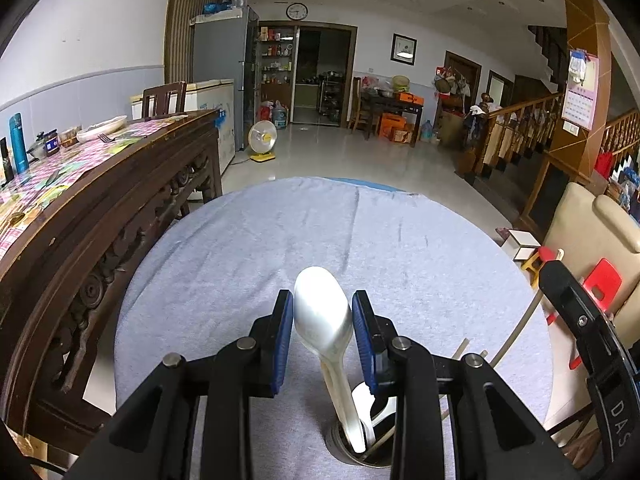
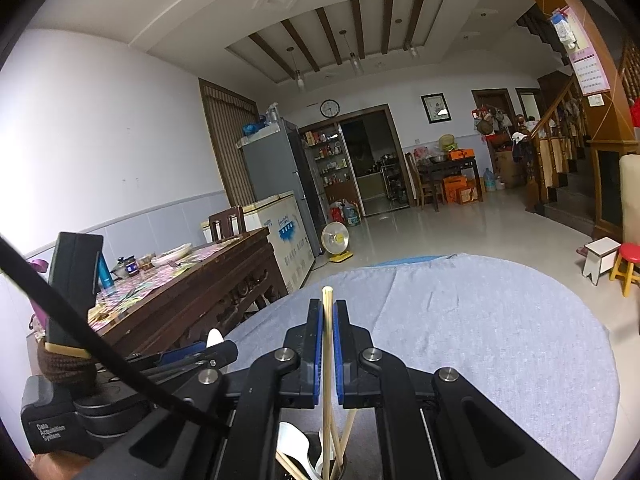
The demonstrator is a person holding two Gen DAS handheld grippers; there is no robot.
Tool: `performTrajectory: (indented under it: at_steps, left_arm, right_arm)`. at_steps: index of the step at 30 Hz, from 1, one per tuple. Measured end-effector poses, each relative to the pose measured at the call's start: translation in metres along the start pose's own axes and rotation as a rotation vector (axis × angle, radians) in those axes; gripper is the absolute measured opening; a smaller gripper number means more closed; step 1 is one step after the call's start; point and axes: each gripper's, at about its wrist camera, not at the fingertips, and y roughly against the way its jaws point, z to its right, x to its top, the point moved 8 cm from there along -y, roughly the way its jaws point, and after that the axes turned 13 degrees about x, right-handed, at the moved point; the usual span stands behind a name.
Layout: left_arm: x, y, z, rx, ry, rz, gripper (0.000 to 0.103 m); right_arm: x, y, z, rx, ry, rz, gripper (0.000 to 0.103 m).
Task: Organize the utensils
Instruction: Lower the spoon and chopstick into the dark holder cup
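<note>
A white plastic spoon [image 1: 323, 316] stands bowl-up between the blue pads of my left gripper [image 1: 323, 310], which is shut on it; its handle reaches down into a round metal utensil holder [image 1: 348, 450] with other white spoons and chopsticks. In the right wrist view my right gripper [image 2: 328, 312] is shut on a wooden chopstick [image 2: 328, 344] whose lower end goes into the same holder [image 2: 316, 460], among more chopsticks and white spoons. Both grippers hover right above the holder, on a round table under a grey-blue cloth [image 1: 280, 240]. The left gripper shows at the lower left [image 2: 200, 356].
A dark carved wooden table [image 1: 120, 184] with bowls, jars and a blue bottle stands to the left. A beige chair [image 1: 592, 240], red stools [image 2: 628, 264] and a small white stool [image 2: 600, 256] stand to the right. Tiled floor, a fan and a fridge lie beyond.
</note>
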Motion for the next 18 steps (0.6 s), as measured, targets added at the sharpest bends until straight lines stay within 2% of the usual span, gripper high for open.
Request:
performTrajectory:
  at_steps: [18]
  left_arm:
    - [-0.0073,-0.0058,-0.008,-0.002,0.033,0.002,0.031]
  right_arm:
    - [-0.0068,0.0015,0.0045,0.002,-0.008,-0.011,0.005]
